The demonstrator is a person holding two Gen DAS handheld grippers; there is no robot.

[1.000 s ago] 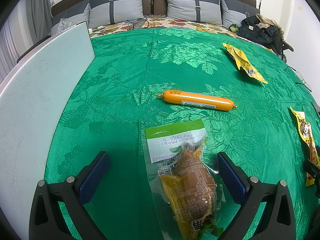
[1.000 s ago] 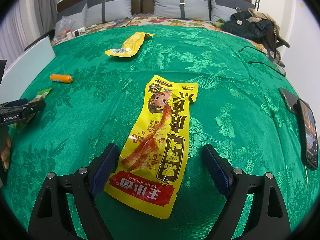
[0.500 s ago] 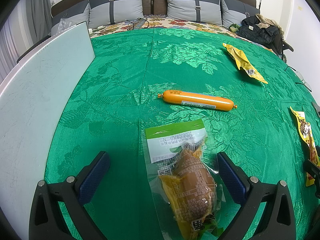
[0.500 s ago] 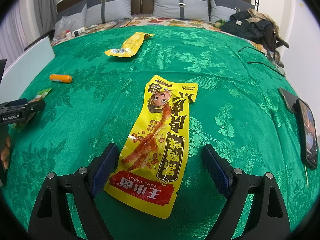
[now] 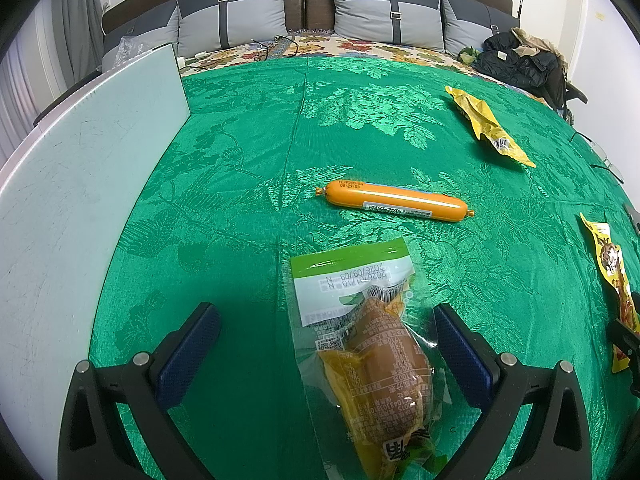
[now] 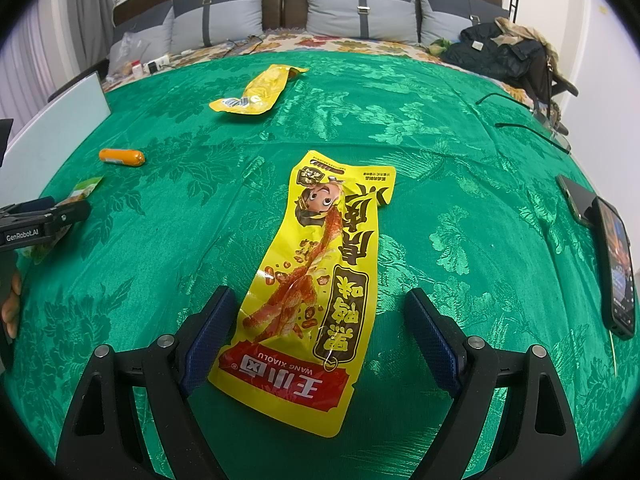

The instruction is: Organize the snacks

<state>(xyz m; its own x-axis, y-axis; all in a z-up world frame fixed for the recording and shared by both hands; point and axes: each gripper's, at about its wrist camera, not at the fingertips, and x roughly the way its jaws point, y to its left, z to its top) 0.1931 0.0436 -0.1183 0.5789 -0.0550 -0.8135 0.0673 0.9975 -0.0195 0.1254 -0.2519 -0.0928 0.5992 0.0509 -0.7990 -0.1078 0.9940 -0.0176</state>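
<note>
My left gripper [image 5: 326,344] is open, its jaws either side of a clear and green pack with a brown snack [image 5: 368,344] lying on the green cloth. An orange sausage [image 5: 394,201] lies just beyond it. My right gripper [image 6: 320,328] is open around the near end of a long yellow snack pack [image 6: 320,272] lying flat. A second yellow pack [image 6: 258,90] lies farther back; it also shows in the left wrist view [image 5: 486,126]. The sausage [image 6: 121,156] and the left gripper's body [image 6: 40,222] show at the left of the right wrist view.
A pale board [image 5: 76,184] lies along the left edge of the bed. A phone [image 6: 614,268] lies at the right, with cables [image 6: 520,126] beyond it. Pillows [image 5: 394,10] and a dark jacket [image 5: 520,62] are at the back.
</note>
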